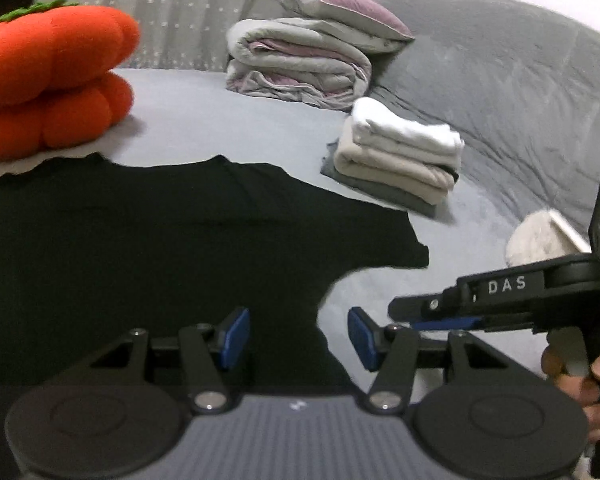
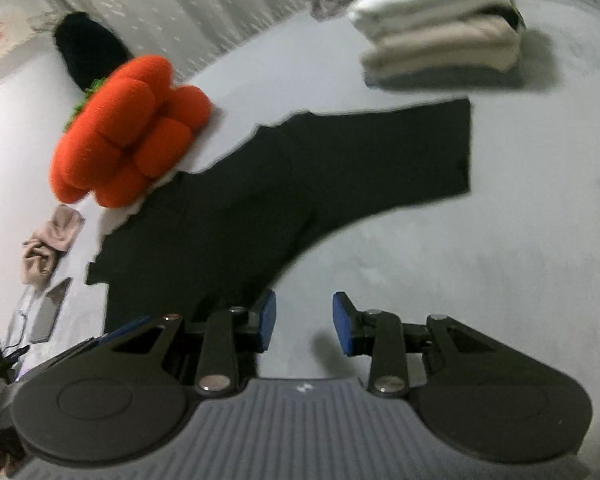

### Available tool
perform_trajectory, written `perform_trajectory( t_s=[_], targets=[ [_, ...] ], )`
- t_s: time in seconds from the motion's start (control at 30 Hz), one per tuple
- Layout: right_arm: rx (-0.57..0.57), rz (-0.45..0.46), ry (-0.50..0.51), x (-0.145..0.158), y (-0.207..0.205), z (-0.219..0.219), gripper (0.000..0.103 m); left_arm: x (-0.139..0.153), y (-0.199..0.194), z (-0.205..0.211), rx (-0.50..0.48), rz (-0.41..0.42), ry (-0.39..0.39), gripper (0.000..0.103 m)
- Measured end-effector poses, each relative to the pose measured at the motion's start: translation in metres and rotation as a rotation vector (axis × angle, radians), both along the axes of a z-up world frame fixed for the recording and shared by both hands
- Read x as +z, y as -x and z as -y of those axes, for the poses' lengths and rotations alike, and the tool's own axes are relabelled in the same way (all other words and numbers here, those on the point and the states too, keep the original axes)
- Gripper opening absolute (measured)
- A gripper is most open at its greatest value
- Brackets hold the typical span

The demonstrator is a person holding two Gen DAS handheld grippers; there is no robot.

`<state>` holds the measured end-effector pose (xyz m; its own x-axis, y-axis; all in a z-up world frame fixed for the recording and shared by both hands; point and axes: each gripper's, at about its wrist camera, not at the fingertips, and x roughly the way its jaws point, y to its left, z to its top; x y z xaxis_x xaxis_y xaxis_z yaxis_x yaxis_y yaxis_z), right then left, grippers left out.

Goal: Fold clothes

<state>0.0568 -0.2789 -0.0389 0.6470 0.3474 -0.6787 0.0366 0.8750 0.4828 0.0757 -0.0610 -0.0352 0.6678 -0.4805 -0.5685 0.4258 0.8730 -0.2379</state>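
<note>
A black T-shirt (image 1: 160, 248) lies spread flat on the grey bed sheet (image 1: 228, 120), one short sleeve pointing right. My left gripper (image 1: 299, 338) hovers open over the shirt's right side edge under the sleeve, with nothing between its blue pads. My right gripper (image 2: 305, 325) is open too, above bare sheet (image 2: 440, 260) just right of the black T-shirt (image 2: 280, 184), and holds nothing. In the left wrist view the right gripper (image 1: 440, 322) shows from the side, held by a hand (image 1: 572, 368).
A stack of folded clothes (image 1: 400, 152) sits beyond the sleeve. An orange plush cushion (image 1: 48, 80) borders the shirt's far left. A folded duvet (image 1: 296, 64) and pillow (image 1: 340, 12) lie at the back, a grey blanket (image 1: 520, 92) on the right. A pink garment (image 2: 48, 248) lies far left.
</note>
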Motion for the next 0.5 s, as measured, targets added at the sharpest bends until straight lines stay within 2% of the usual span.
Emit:
perform_trajectory(
  t_s=[0.07,0.17,0.23,0.3,0.33,0.4,0.5],
  targets=[
    [0.008,-0.019,0.004,-0.004,-0.004,-0.001,0.036,-0.006,-0.007,0.006,-0.014,-0.015,-0.001,0.055],
    [0.017,-0.028,0.005,-0.008,-0.012,-0.002,0.036,-0.018,-0.016,0.013,-0.013,-0.044,0.0,0.048],
    [0.03,-0.03,-0.01,-0.01,-0.017,-0.002,0.036,-0.026,-0.022,0.016,-0.008,-0.061,0.002,0.039],
    [0.049,-0.03,-0.018,-0.011,-0.021,-0.003,0.036,-0.031,-0.025,0.016,-0.003,-0.065,0.013,0.014],
    [0.058,-0.03,-0.021,-0.012,-0.023,-0.003,0.036,-0.033,-0.028,0.012,0.006,-0.075,0.03,0.01],
    [0.062,-0.032,-0.051,-0.017,-0.025,0.0,0.036,-0.036,-0.035,-0.001,0.025,-0.129,0.118,0.006],
    [0.051,-0.031,-0.114,-0.023,-0.029,0.006,0.036,-0.051,-0.053,-0.033,0.077,-0.315,0.395,0.006]
  ],
)
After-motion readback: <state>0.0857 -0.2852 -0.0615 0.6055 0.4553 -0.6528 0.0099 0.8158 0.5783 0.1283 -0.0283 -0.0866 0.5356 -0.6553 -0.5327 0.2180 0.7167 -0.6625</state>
